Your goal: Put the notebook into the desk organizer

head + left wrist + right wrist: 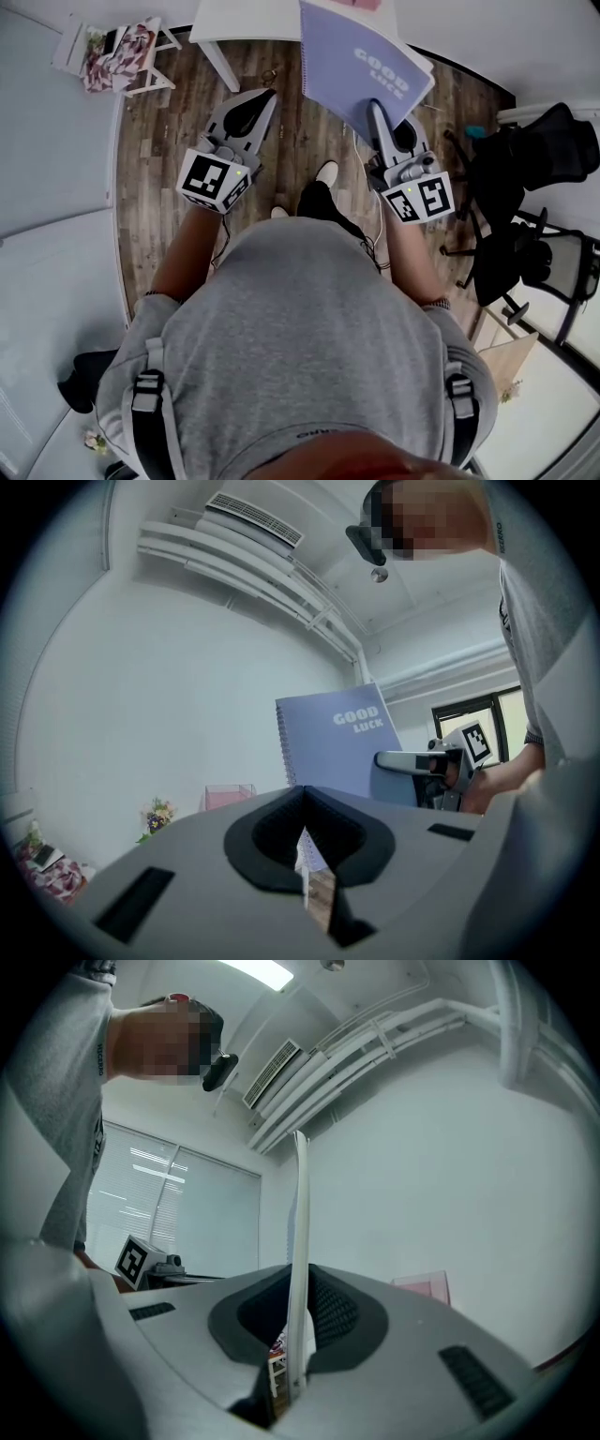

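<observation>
- Nearest the body, left gripper (pixel 265 97): jaws together on nothing, held above the wooden floor (pixel 155 197).
- Beside it, right gripper (pixel 375 111): clamped on one edge of the purple notebook (pixel 361 61), which stands upright in the air.
- Farther off, white desk (pixel 246 21); a pink organizer (pixel 230 795) apparently sits on it.
- Progress: the notebook is picked up. Reaching the desk and slotting it into the organizer appear to be left.
</observation>
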The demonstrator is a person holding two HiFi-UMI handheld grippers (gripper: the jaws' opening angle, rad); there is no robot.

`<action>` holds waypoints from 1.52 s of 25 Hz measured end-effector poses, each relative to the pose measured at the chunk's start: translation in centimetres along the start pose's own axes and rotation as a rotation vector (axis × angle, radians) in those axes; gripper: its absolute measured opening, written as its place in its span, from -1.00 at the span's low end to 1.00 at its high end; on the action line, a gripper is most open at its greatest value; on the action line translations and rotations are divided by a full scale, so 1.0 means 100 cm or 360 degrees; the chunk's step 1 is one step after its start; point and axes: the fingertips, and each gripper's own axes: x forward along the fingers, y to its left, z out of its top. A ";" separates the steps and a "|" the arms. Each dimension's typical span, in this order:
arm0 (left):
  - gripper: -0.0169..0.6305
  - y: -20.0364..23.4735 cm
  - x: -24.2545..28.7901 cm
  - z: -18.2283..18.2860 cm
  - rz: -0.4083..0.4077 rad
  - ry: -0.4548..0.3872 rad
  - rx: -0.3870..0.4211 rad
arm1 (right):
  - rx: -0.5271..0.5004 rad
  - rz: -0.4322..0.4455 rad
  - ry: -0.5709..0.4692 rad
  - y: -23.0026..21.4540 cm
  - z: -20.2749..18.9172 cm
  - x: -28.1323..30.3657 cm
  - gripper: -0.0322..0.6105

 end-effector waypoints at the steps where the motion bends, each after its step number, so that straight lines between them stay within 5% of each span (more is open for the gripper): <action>1: -0.89 0.004 0.008 0.000 0.0001 0.0000 0.0003 | 0.0001 -0.0001 -0.0005 -0.008 0.000 0.005 -0.79; 18: -0.89 0.033 0.179 0.002 0.0086 -0.0001 0.0058 | 0.0055 0.0079 -0.0008 -0.170 0.010 0.069 -0.79; 29: -0.89 0.053 0.232 -0.005 0.0218 -0.0012 0.0093 | 0.0085 0.0168 0.0003 -0.220 0.006 0.100 -0.79; 38: -0.89 0.108 0.280 -0.021 0.0197 -0.0012 0.0082 | 0.0099 0.0134 0.0038 -0.262 -0.007 0.155 -0.79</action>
